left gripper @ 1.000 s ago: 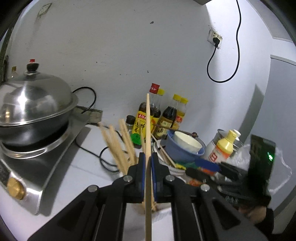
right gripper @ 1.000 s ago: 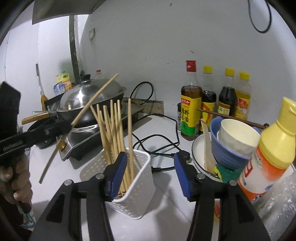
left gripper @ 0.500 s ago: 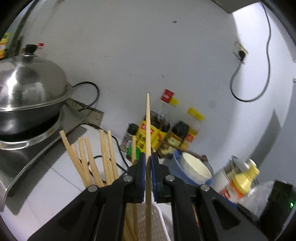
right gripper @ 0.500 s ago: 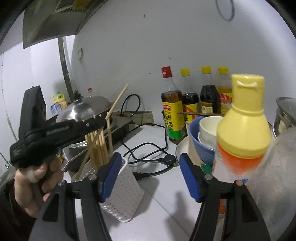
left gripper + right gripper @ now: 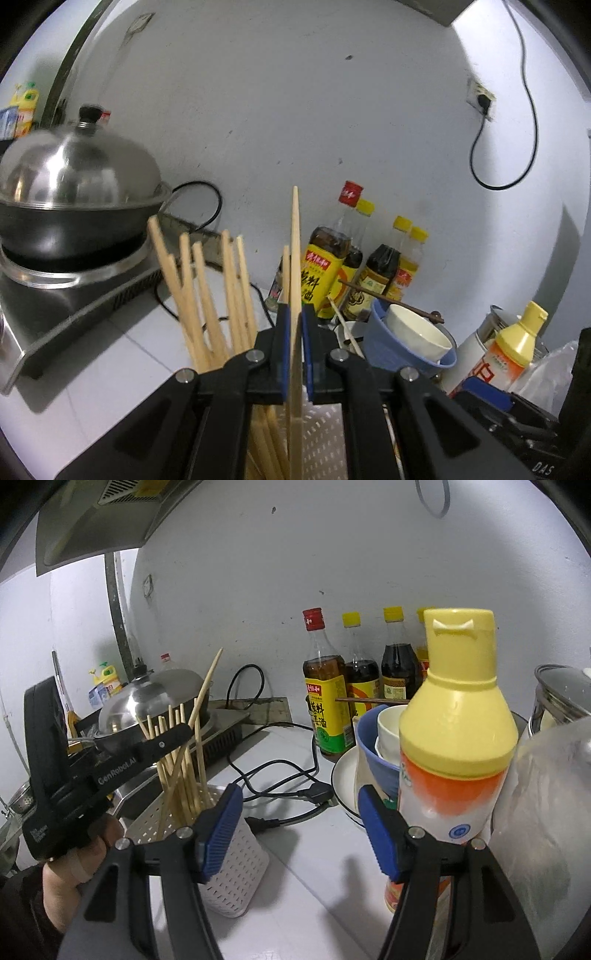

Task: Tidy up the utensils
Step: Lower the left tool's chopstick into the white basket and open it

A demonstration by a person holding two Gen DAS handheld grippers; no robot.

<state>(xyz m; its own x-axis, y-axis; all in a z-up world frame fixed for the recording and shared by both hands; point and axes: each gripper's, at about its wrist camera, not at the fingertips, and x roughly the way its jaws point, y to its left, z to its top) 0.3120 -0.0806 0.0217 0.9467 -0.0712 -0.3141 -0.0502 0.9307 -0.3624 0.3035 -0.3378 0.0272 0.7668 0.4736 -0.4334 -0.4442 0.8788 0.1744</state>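
L gripper jaws clenched on a single chopstick, held roughly mid-length. Long axis runs along the fingers, i.e. near upright w/ slight tilt per right wrist view. Lower end sits inside the white perforated holder; can't tell if the tip touches the bottom. Holder is directly below/ahead of the L jaws, so the move this turns on is prob. a straight drop along the stick's own axis: lower a bit, then let go.

Holder stands on the bench toward its front-left, near the induction cooker w/ lidded wok. Already has a bunch of other chopsticks leaning left inside it; held stick is to the right of that bunch, apart from most, one short stick just beside it.

R gripper jaws spread wide, holding nothing. It hovers over the bench btw holder and the yellow-cap squeeze bottle, bottle very close on its right side. L hand is clearly nearer the holder opening; R not involved in this step.

More candidates at bench rear-right: a dark chopstick laid across the blue bowl w/ white cup in it, sauce bottles behind. Judgement: task partway done.
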